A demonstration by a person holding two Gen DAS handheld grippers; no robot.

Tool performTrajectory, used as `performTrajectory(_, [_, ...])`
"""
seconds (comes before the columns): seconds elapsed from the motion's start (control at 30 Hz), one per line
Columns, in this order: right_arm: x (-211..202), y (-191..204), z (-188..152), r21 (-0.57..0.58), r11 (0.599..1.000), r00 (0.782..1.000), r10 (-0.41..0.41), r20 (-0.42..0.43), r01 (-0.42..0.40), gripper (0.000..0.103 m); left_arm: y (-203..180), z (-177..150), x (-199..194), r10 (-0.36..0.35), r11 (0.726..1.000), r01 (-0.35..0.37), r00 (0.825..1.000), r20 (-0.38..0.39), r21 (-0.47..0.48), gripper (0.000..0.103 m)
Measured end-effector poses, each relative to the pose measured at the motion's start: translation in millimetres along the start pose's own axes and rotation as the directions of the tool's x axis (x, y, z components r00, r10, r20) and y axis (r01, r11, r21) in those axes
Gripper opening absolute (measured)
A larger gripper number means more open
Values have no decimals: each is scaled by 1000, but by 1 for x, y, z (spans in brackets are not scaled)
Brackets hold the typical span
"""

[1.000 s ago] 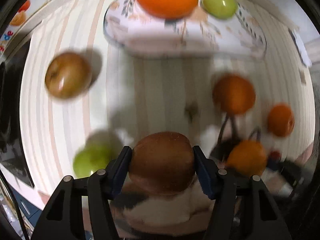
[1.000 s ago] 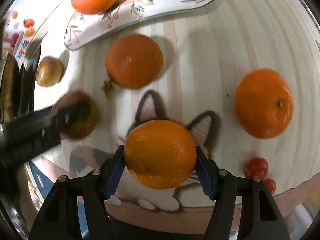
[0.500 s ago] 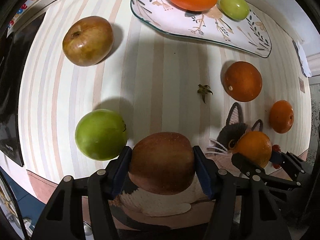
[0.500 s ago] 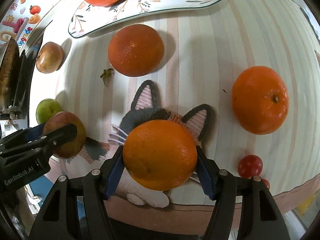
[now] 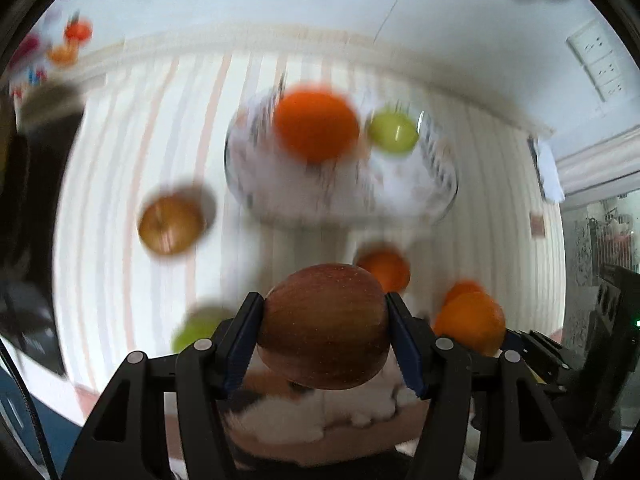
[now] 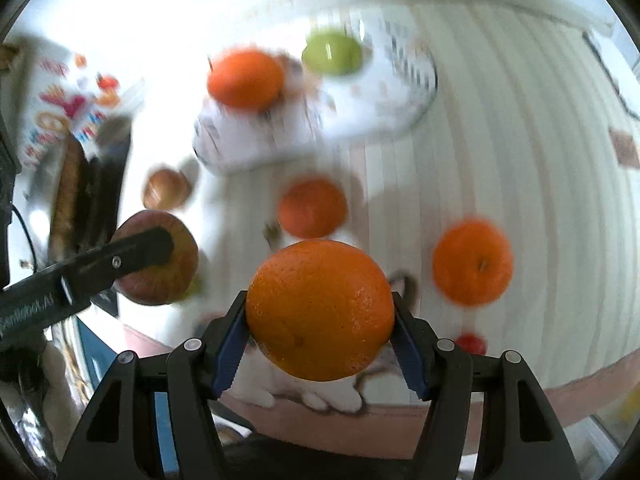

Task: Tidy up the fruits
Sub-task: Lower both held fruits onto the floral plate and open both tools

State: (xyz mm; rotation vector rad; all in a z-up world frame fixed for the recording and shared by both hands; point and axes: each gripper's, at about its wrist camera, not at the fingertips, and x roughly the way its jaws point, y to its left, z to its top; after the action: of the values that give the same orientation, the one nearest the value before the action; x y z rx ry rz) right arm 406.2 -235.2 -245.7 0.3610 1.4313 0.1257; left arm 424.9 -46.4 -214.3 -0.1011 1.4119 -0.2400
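We see from each wrist camera forward along its own fingers, looking down at the striped table [image 5: 120, 208] from near. Both views share the plate [image 5: 400, 196] ahead.

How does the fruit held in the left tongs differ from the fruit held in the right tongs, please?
The left tongs hold a red-brown apple with smooth, streaked skin; the right tongs hold a bright orange with dimpled skin. The apple looks squatter, the orange rounder. Both are clamped at their sides, lifted above the striped tablecloth.
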Motion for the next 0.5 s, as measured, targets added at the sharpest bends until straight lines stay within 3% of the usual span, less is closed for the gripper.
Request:
performTrajectory(0.1, [-15, -1, 35, -2, 1000, 998, -19, 58, 19, 68, -2, 42, 0, 82, 996, -84, 996, 46, 40, 59])
performTrajectory(0.2, [-4, -12, 79, 0, 997, 994, -72, 85, 72, 68, 4, 69, 25, 117, 992, -118, 993, 18, 45, 59])
performTrajectory(0.33, [33, -20, 122, -15, 989, 988, -145, 49, 146, 68, 14, 86, 58, 163, 986, -162, 986, -38, 39, 59])
performTrajectory(0.5, [73, -29, 149, -47, 979, 980, -199, -6, 199, 68, 21, 96, 87, 180, 984, -179, 978, -103, 19, 60])
